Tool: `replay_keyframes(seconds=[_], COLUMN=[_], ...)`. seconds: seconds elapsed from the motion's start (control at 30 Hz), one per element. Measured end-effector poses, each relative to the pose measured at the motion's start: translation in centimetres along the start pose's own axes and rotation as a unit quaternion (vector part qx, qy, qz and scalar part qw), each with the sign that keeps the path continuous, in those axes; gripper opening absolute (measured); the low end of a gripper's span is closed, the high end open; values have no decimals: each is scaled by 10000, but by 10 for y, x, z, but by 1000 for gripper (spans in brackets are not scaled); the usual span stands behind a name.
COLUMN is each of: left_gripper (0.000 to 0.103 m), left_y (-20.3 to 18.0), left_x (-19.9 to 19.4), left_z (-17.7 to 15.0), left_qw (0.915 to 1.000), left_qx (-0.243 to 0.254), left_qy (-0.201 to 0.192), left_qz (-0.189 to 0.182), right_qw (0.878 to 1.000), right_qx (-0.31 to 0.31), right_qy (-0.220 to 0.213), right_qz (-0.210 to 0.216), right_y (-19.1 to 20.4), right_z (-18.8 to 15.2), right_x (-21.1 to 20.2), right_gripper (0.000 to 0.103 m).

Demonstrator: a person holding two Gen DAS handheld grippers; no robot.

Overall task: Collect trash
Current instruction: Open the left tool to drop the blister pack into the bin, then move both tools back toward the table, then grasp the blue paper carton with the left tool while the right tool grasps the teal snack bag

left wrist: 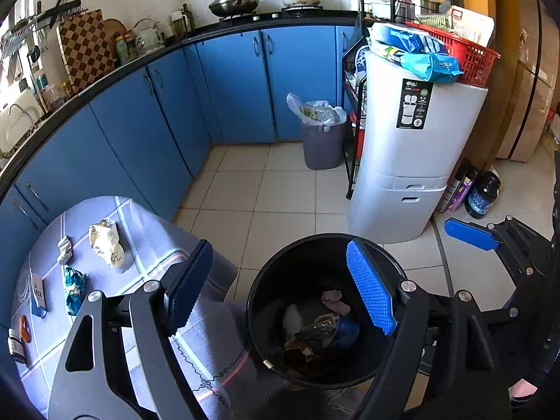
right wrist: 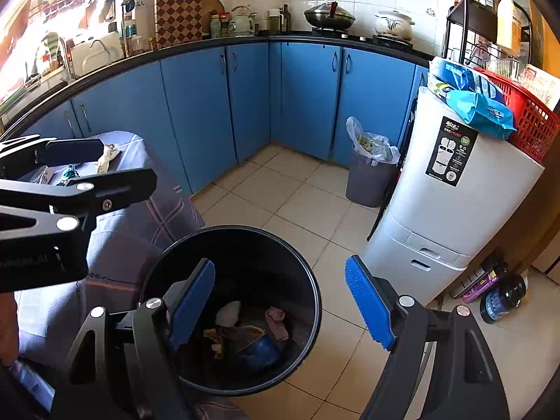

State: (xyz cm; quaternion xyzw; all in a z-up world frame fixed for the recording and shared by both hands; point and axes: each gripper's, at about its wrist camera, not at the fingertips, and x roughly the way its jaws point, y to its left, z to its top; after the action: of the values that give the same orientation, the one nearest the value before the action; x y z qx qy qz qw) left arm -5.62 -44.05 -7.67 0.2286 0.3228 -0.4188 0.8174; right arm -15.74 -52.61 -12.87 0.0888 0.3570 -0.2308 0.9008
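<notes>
A black round trash bin (left wrist: pixel 266 280) stands on the tiled floor with several scraps inside; it also shows in the right wrist view (right wrist: pixel 308 280). My left gripper (left wrist: pixel 280 287) is open and empty above the bin's left side. My right gripper (right wrist: pixel 280 301) is open and empty above the bin. A table with a purple checked cloth (left wrist: pixel 147 231) stands left of the bin. On it lie a white crumpled wrapper (left wrist: pixel 106 243), a teal crumpled wrapper (left wrist: pixel 73 288), a small grey wrapper (left wrist: pixel 64 250) and a white-blue packet (left wrist: pixel 37 295).
A grey bin with a plastic liner (left wrist: pixel 322 133) stands in the corner by blue cabinets (left wrist: pixel 238 80). A white tall cabinet (left wrist: pixel 413 161) with a red basket (left wrist: pixel 465 52) stands right. Bottles (left wrist: pixel 483 192) sit on the floor beside it.
</notes>
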Motion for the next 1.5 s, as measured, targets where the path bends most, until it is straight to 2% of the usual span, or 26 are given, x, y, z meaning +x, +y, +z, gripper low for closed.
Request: replay_keyframes(seconds=[0.27,0.47,0.77,1.0,1.23,1.5], left_gripper=[79,79,79,79,79,79], left_y=[20,50,133,226,318,377], left_x=[-8,-25,-49,-66,-73,-38], left_z=[-7,-18,-50,-94,-138,-161], left_qw=[9998,9989,9926,9787,9566,9481], left_qx=[-149,-356,-963,-1652,-2370,-2751], left_qy=[-5,-111,-194,-81,64,532], left_qz=[119,268,713,1217,1696,1504], right_qw=[9999,9991,9945,9859,9826,9844], right_qx=[24,-173,-424,-810,-1129,-1049], right_qy=[-103,-338,-327,-203,-127,333], right_qz=[127,193,898,1453,1467,1373], right_y=[16,45,124,213,291,338], right_z=[9,23,49,73,89,99], right_x=[-3,-5,5,23,48,97], right_gripper=[75,75,75,75,75,75])
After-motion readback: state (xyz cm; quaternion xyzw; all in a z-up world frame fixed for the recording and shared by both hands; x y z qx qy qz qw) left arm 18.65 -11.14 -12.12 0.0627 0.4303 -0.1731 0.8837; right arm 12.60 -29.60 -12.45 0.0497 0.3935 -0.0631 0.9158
